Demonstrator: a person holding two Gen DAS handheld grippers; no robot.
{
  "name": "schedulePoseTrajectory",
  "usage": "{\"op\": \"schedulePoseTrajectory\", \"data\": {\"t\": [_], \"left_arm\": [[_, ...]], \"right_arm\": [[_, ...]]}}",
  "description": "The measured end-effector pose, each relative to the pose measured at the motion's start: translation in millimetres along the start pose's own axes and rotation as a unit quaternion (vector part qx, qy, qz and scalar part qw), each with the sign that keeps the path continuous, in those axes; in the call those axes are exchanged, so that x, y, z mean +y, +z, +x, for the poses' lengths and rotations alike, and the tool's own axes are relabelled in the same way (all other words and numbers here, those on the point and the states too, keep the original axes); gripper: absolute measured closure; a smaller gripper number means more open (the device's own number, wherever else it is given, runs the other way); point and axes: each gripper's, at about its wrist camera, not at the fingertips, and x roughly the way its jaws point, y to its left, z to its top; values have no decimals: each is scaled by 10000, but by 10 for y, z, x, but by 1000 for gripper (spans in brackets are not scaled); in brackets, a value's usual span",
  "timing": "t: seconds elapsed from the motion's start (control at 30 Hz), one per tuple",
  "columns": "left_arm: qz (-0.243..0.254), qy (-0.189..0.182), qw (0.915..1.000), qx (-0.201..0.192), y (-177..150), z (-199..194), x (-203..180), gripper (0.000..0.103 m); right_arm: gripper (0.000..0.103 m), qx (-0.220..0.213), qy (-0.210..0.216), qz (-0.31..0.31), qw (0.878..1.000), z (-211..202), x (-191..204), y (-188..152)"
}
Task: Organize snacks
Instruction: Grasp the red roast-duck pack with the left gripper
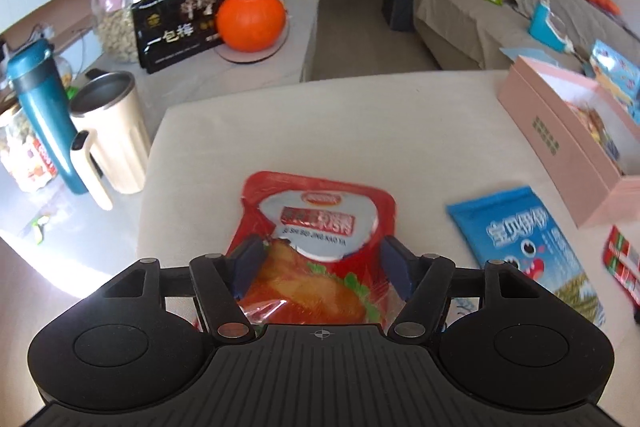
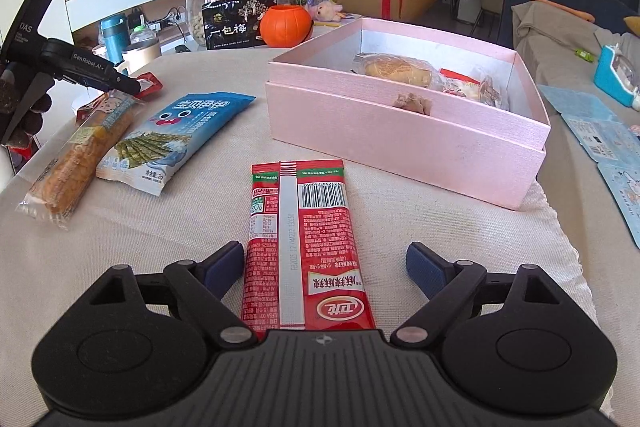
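Observation:
My left gripper is open, its fingers on either side of a red roast-duck snack pouch lying on the beige cloth. My right gripper is open over a long red snack packet that lies flat between its fingers, nearer the left one. A pink open box holding several snacks stands ahead right; it also shows in the left wrist view. A blue seaweed packet and a wrapped pastry bar lie to the left. The left gripper shows in the right wrist view.
A beige mug, a teal bottle, a glass jar, a black plum box and an orange pumpkin pot stand on the side table. Blue cards lie right of the box.

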Motion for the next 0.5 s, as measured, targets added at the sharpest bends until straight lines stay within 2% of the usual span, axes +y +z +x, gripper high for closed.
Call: {"op": "schedulePoseTrajectory", "data": {"t": [0.07, 0.13, 0.33, 0.5], "left_arm": [[438, 101, 9989, 128, -37, 5, -124, 29], [657, 311, 9969, 318, -49, 52, -200, 24], [-349, 329, 9987, 168, 57, 163, 98, 22], [-722, -252, 9971, 13, 82, 74, 206, 23]], "right_arm": [[13, 5, -5, 2, 10000, 5, 1, -2], [13, 11, -13, 5, 10000, 12, 9, -5], [11, 26, -43, 27, 10000, 16, 24, 2], [11, 26, -39, 28, 10000, 17, 22, 2]]}}
